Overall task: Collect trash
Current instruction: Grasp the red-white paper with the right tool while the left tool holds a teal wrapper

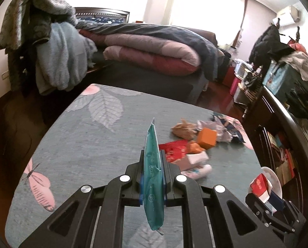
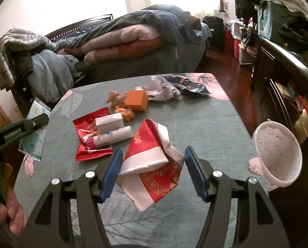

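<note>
Grey tablecloth (image 1: pixel 75 136) bare leftward

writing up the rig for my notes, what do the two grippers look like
Both are matte black plastic linkages with cut-out triangular arms and round silver pivot bolts. The left gripper and right gripper carry blue pads on the inner faces of their jaws. White lettering reading GenRobot.AI runs along the left one's side, seen from the right wrist. No cables or sleeves show.

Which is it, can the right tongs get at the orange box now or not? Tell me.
Probably not yet. The right tongs already hold a crumpled red and white wrapper between their pads, so they are occupied. The orange box itself sits uncovered farther back on the table, past other litter.
</note>
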